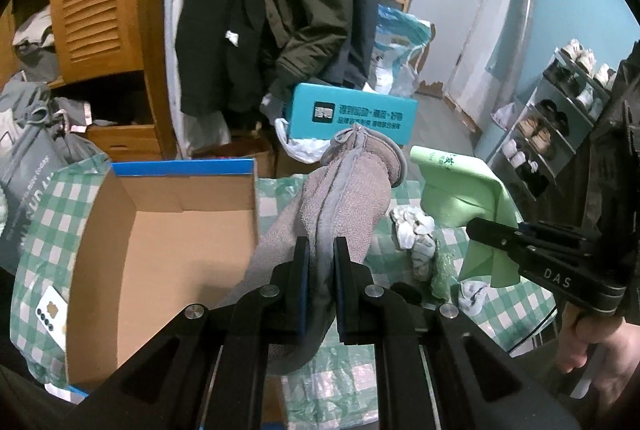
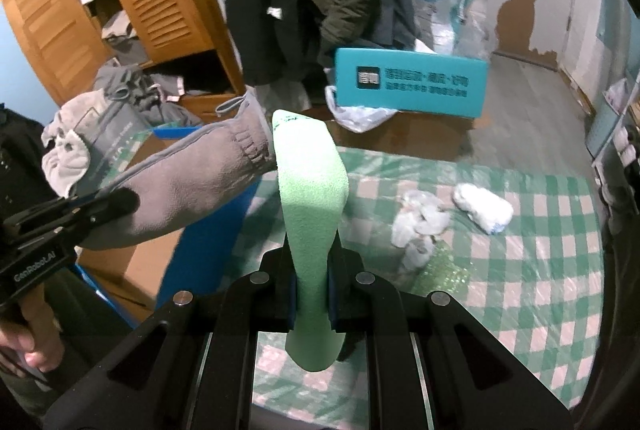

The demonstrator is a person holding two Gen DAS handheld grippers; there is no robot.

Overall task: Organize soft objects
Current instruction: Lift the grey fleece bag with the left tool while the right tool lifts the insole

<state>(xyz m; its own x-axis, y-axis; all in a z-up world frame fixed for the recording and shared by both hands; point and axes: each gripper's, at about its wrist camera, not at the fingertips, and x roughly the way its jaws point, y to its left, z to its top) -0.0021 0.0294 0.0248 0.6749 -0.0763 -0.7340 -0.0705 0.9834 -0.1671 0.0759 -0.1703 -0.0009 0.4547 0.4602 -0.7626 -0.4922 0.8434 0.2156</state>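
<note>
My left gripper [image 1: 321, 250] is shut on a grey fleece glove [image 1: 348, 186] and holds it above the checked tablecloth, just right of an open cardboard box [image 1: 168, 230]. The glove also shows in the right wrist view [image 2: 192, 186], held by the left gripper [image 2: 124, 200]. My right gripper [image 2: 312, 246] is shut on a light green sock [image 2: 312, 190] and holds it up over the table. In the left wrist view the right gripper [image 1: 476, 226] pinches the green sock [image 1: 460, 190] at the right.
Crumpled white socks [image 1: 412, 226] and a bubble-wrap scrap lie on the green checked tablecloth [image 2: 520, 250]. A white rolled bundle [image 2: 482, 208] lies further right. A teal box [image 1: 352, 114], hanging coats and a wooden wardrobe [image 1: 100, 10] stand behind. A shoe rack [image 1: 560, 102] is at right.
</note>
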